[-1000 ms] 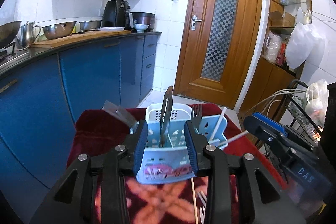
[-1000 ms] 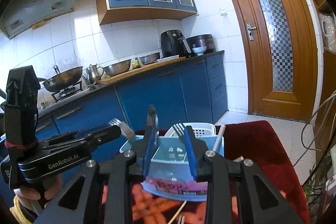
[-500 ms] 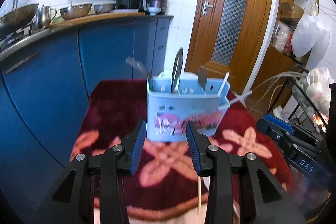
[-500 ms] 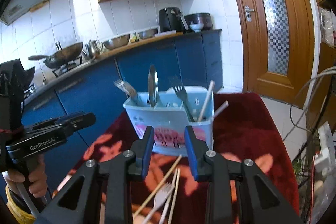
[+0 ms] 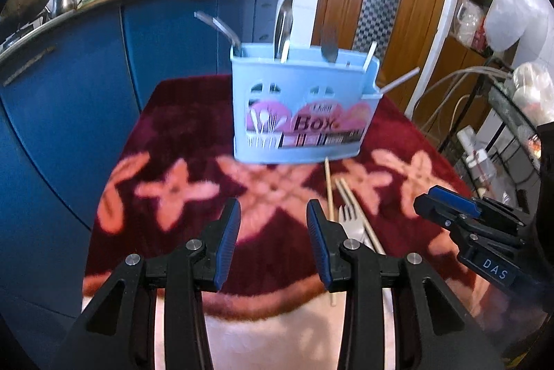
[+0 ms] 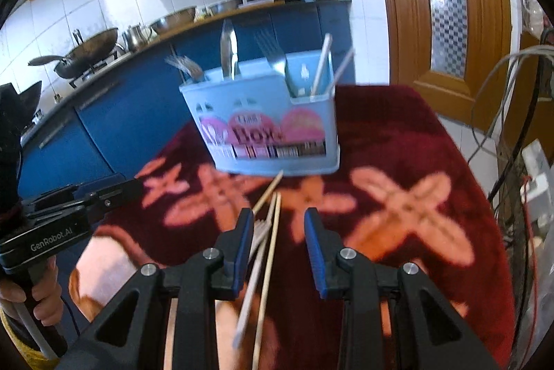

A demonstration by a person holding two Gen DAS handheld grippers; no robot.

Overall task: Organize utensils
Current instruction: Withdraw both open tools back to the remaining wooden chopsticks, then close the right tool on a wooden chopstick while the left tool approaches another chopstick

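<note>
Left hand-held gripper [image 5: 273,243]: jaws parted, nothing between the blue pads, tilted down over the red floral cloth [image 5: 180,134] on the bench. Right hand-held gripper [image 6: 278,243]: jaws likewise parted and empty; its left pad stands just above the loose fork's tines, contact not clear.

Loose utensils on the cloth, just ahead of the right hand-held gripper: one white plastic fork [image 6: 254,269], tines pointing away from the camera toward the caddy, handle running back toward the near bench edge. Beside it, touching or nearly so, wooden chopsticks [image 6: 270,252], long axes roughly parallel to the fork. A third chopstick [image 6: 268,191] lies farther out at a slant, its far tip at the caddy's base. In the left view the same fork [image 5: 349,221] and chopsticks [image 5: 356,214] lie just right of the right-side pad.

Beyond them: light blue utensil caddy [image 5: 301,106], upright on the cloth, long side facing both cameras. Label on its front reads "Box" in dark letters on pink ovals; smaller print above is blurred. Standing in it, handles down: metal forks [image 6: 270,53], a metal spoon or knife [image 6: 228,49] near upright, and white sticks [image 6: 322,61] leaning right.

Writing on the devices: "GenRobot.AI" on the left one as seen from the right view [image 6: 52,236]; "DAS" on the right one as seen from the left view [image 5: 495,264].
</note>
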